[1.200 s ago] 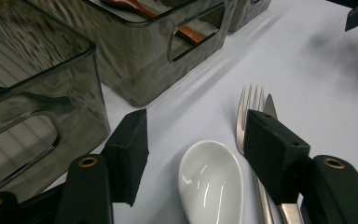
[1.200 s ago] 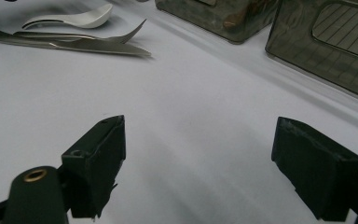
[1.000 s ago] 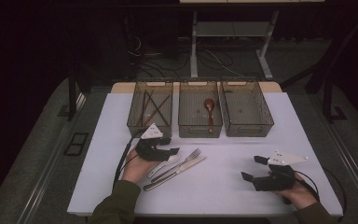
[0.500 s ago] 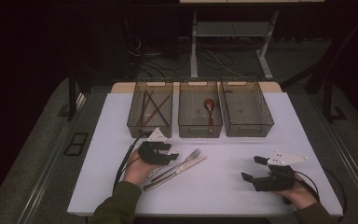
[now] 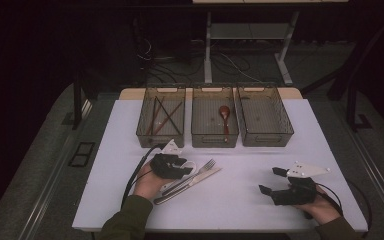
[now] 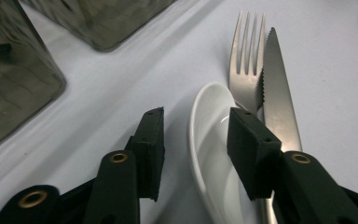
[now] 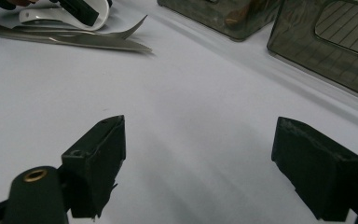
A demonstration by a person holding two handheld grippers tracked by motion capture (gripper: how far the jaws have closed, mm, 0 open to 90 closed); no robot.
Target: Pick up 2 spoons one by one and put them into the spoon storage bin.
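The left gripper (image 6: pixel 193 154) sits low over a white spoon (image 6: pixel 209 154) near the front left of the counter (image 5: pixel 260 165). Its jaws have just been closing and now straddle the spoon's bowl, one pad outside the rim with a gap, the other inside the bowl; whether that one presses is unclear. A fork (image 6: pixel 247 60) and a knife (image 6: pixel 277 93) lie just beside the spoon. The right gripper (image 5: pixel 270 181) rests near the front right corner, jaws wide and holding nothing.
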